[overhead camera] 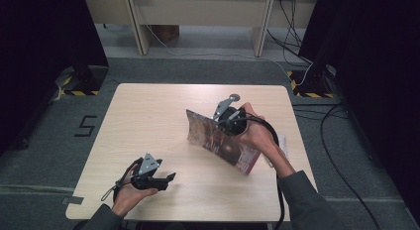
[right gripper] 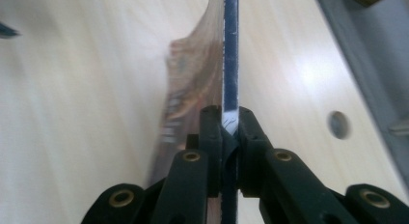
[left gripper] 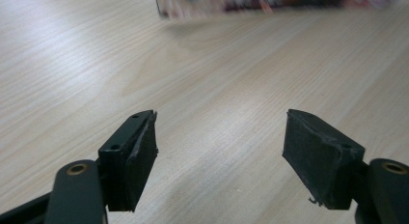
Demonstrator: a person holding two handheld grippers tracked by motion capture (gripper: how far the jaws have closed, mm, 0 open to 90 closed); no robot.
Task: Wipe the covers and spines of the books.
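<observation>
A thin magazine (overhead camera: 223,143) with a glossy cover printed in dark reds, browns and cream hangs tilted over the right half of the tabletop (overhead camera: 148,116), one long edge up and its lower corner down near the wood toward the person's side. In the high view the cover faces the near-left, with blurred pictures and lettering too small to read. In the right gripper view the magazine (right gripper: 230,50) shows edge-on: a narrow dark blue spine strip with small white print runs straight up from the jaws, and the reddish-brown cover bows off to the left of it.

The right tool (overhead camera: 233,120) is pinching the magazine at its upper edge, jaws pressed tight on either side of the spine strip (right gripper: 230,122), the person's hand wrapped around the tool's body just behind the sheet.

The left tool (overhead camera: 166,179) sits low at the near-left of the tabletop, well apart from the magazine, its jaws pointing toward it. Its jaws are spread wide with nothing but bare wood between the pads (left gripper: 140,156), and the magazine's lower edge (left gripper: 251,2) lies blurred across the far side of that view
</observation>
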